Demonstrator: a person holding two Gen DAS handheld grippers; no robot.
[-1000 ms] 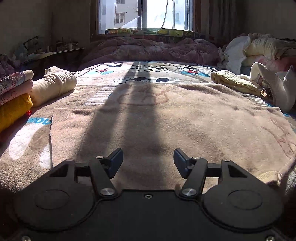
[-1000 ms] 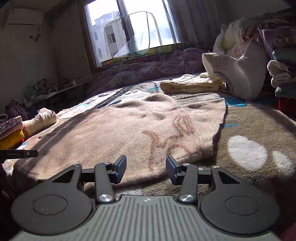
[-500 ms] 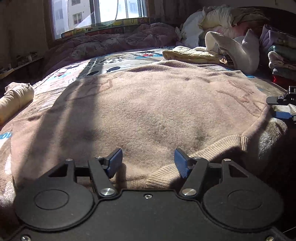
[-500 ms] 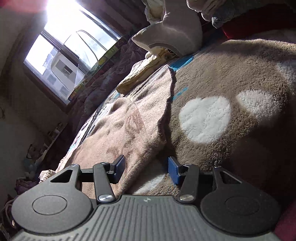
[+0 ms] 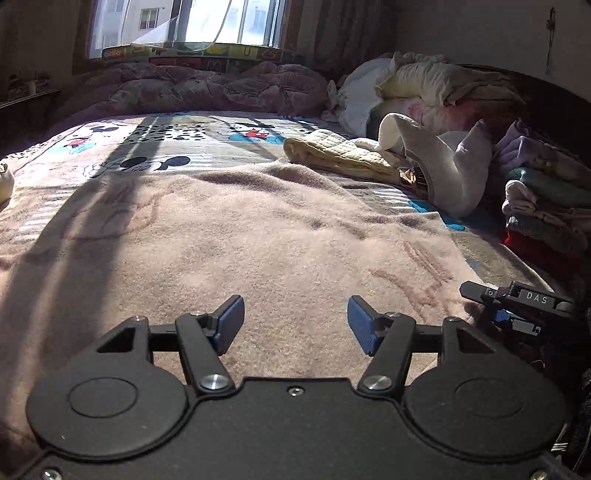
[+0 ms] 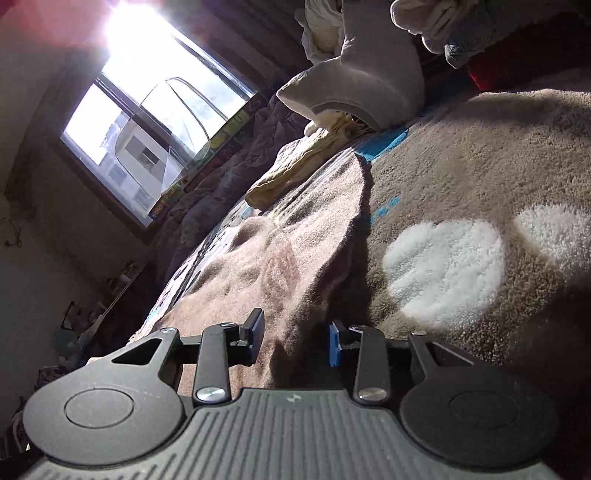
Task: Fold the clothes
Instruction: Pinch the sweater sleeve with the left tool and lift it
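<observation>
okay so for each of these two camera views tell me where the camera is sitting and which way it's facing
Left wrist: sits behind the left tongs, low over the pink sweater, facing the window; the right tongs show at right.
Right wrist: sits behind the right tongs, rolled sideways at the sweater's edge; their jaws have just been closing around it, with a gap left.
Shared: sweater, window, yellow quilted garment.

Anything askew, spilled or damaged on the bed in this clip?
Nothing spilled or damaged. The pink sweater lies spread but slightly rumpled, its right edge lifted off the brown blanket. The yellow quilted garment and grey garment lie unfolded behind it.
</observation>
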